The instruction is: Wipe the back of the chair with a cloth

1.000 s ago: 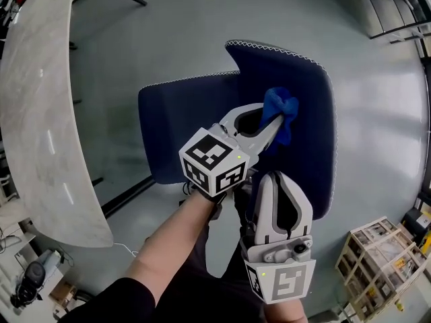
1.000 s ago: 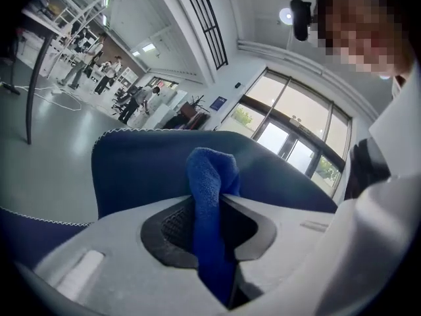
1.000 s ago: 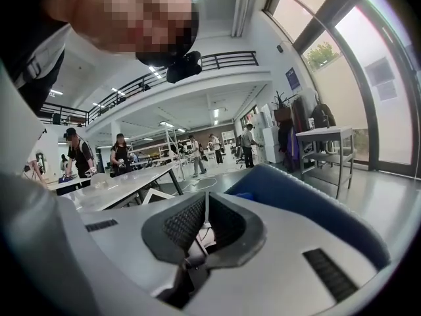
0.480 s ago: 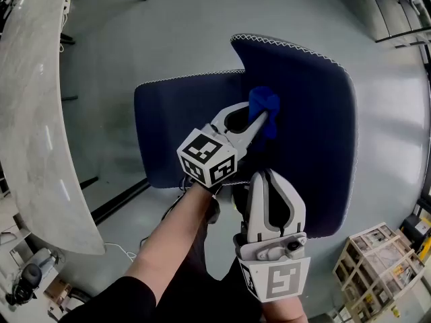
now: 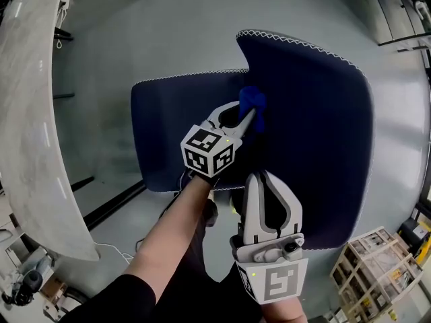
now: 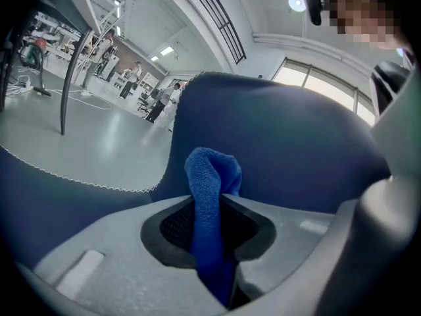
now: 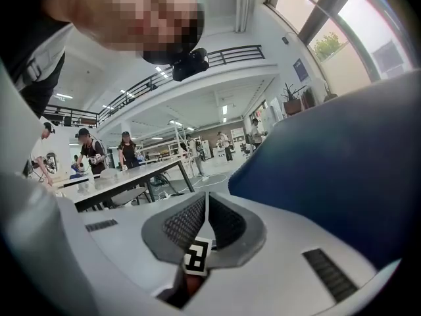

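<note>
One cloth (image 5: 250,103) slid left on one chair (image 5: 316,113) | left gripper (image 5: 246,114) pinches it | right gripper (image 5: 266,177) fingers closed

A glossy grey floor (image 5: 202,32) reflects soft light. A curved pale stone tabletop (image 5: 27,126) runs along the left, and wooden crates (image 5: 377,261) stand at the lower right. The hall is high and white, with a railed mezzanine (image 7: 223,54), tall windows (image 7: 355,12) and a bright ceiling lamp (image 6: 297,2). People (image 7: 125,147) stand behind long tables (image 7: 131,180).

One chair (image 5: 316,126), one cloth (image 5: 250,100), two tongs, left (image 5: 245,115) and right (image 5: 264,177), one table (image 5: 27,113), one crate (image 5: 378,261).
</note>
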The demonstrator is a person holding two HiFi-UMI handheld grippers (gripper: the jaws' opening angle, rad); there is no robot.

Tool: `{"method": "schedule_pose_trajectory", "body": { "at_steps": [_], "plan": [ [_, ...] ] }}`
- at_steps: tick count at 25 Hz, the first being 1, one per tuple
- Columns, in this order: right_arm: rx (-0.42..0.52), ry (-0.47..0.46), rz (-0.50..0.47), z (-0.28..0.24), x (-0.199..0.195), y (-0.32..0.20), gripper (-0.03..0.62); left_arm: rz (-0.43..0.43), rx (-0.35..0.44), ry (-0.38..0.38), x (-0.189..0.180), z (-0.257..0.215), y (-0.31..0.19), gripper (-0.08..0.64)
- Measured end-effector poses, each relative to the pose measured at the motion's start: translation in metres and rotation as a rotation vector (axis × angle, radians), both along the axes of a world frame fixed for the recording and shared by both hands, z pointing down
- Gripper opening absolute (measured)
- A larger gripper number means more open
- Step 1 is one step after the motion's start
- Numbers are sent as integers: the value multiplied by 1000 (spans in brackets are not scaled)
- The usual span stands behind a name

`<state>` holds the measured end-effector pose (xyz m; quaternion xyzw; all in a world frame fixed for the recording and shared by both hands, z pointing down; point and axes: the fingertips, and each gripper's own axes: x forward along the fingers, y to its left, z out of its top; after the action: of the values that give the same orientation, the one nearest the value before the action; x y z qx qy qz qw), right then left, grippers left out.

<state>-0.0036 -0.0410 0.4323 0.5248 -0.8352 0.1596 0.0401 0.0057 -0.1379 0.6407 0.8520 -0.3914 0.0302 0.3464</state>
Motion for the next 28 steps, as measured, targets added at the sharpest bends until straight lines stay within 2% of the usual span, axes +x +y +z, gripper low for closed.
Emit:
{"method": "schedule_pose_trajectory", "body": {
  "at_steps": [5,13,21,28],
  "plan": [
    [5,-1,-12,6,-1,0,28,-17,-57,-32,-3,29,0,78],
    [3,-12,-4,5,-9,0,28,-77,-147,-30,-20,58,-1,78],
    [-33,-49,18,-48,3,22,28,-72,-197,-60,-17,13,19,78],
    [-26,-49,68,-95,23,39,28,30,-204,26,10,-80,53,79]
  ]
}}
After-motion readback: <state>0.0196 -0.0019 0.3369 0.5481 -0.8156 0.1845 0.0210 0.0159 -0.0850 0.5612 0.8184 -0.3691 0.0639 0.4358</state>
